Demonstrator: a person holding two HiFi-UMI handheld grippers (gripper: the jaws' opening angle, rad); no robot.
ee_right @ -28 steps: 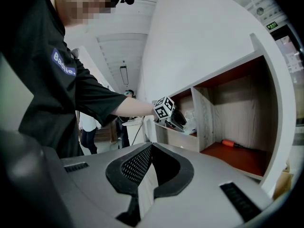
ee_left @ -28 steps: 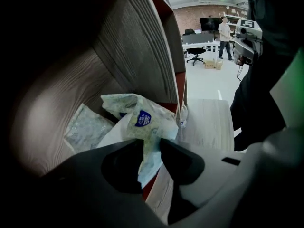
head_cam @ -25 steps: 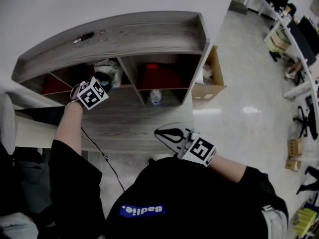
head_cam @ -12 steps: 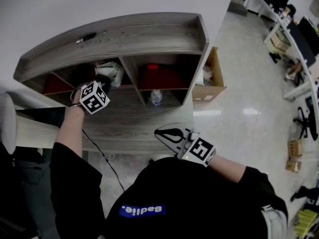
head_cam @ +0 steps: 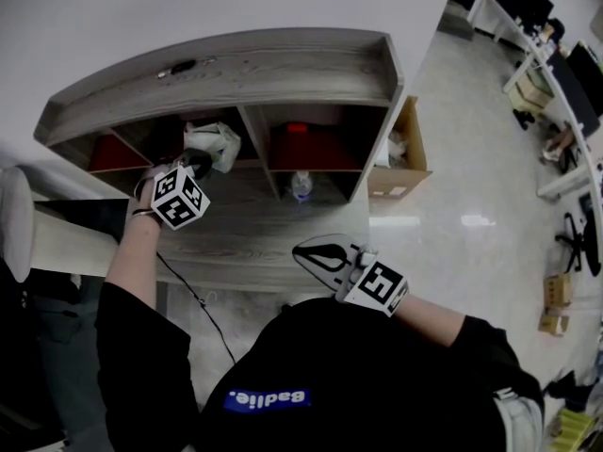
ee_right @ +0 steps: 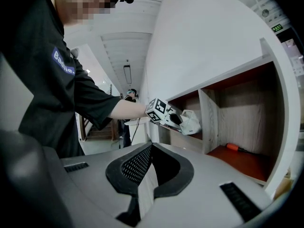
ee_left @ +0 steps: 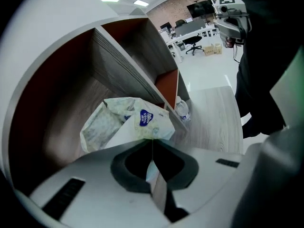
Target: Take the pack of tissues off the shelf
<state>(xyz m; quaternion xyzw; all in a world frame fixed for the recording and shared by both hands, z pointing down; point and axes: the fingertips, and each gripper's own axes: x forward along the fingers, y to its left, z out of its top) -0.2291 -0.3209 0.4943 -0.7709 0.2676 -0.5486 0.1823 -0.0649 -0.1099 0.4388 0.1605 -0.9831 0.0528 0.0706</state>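
Grip step in hand: your left hand-held gripper (ee_left: 152,144) is pinched tight on the near edge of the pack of tissues (ee_left: 135,122), with the wrapper caught between the closed jaws. The pack sits at the mouth of a shelf (head_cam: 283,64) compartment, upper left of the head view. Can't tell whether it rests on the compartment floor or hangs clear of it. Your right hand-held gripper (head_cam: 318,252) hangs at lower centre, by the near table edge, jaws together, nothing in them.

Next move, as I judge it: draw the pack straight back toward you, out over the table (head_cam: 254,238). It's a thin pinch on soft wrapper, likely to slip or tear if jerked.

Edges: the upright divider (head_cam: 256,132) is just right of the pack, with the compartment roof above. The water bottle (head_cam: 301,186) stands at centre frame, right of your pull line. The table top below the shelf in the frame offers open room.
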